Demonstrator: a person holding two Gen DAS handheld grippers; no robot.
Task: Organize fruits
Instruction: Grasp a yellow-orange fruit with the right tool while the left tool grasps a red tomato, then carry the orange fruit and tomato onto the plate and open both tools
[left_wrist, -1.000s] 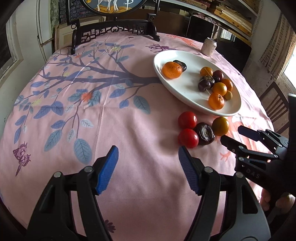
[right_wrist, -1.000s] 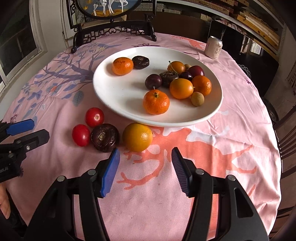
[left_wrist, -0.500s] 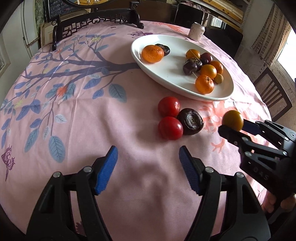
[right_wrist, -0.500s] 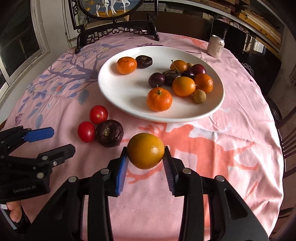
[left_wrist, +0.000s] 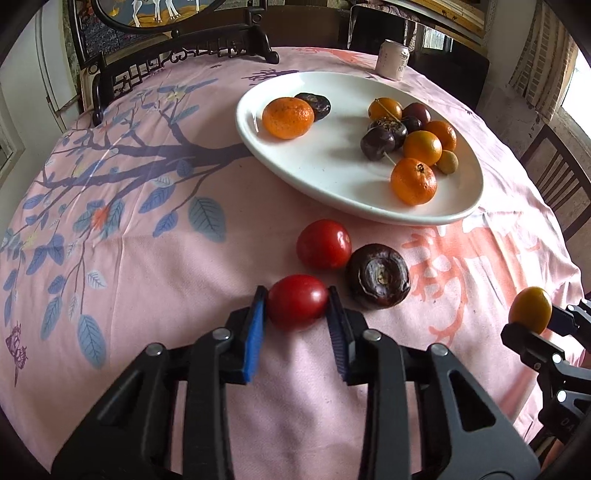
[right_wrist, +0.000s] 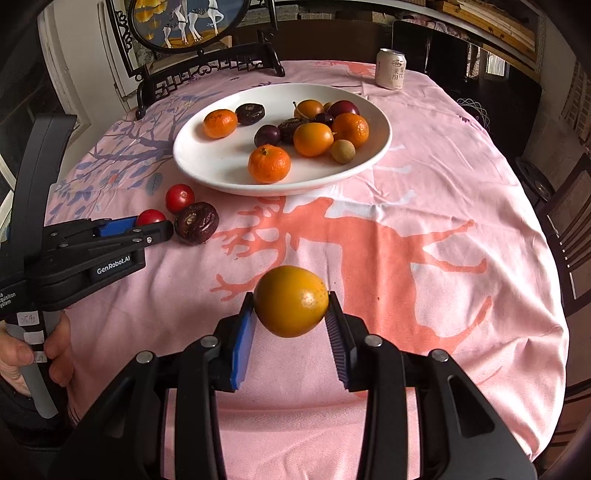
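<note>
**Both grippers loaded, plate waiting**

Left wrist view: the left hand-held gripper (left_wrist: 297, 308) pinches the near red tomato (left_wrist: 297, 305) on the counter (left_wrist: 147, 280), likely to lift it.

Right wrist view: the right hand-held gripper (right_wrist: 291, 314) holds a yellow-orange fruit (right_wrist: 291, 301) aloft, short of the white plate (right_wrist: 207, 162).

Round table (right_wrist: 461, 192) under pink printed cloth — carries white plate (right_wrist: 207, 166), drink can (right_wrist: 390, 69), two red tomatoes (left_wrist: 324, 244) (left_wrist: 297, 306), dark wrinkled fruit (left_wrist: 378, 275), framed screen (right_wrist: 184, 22) at far edge.
</note>
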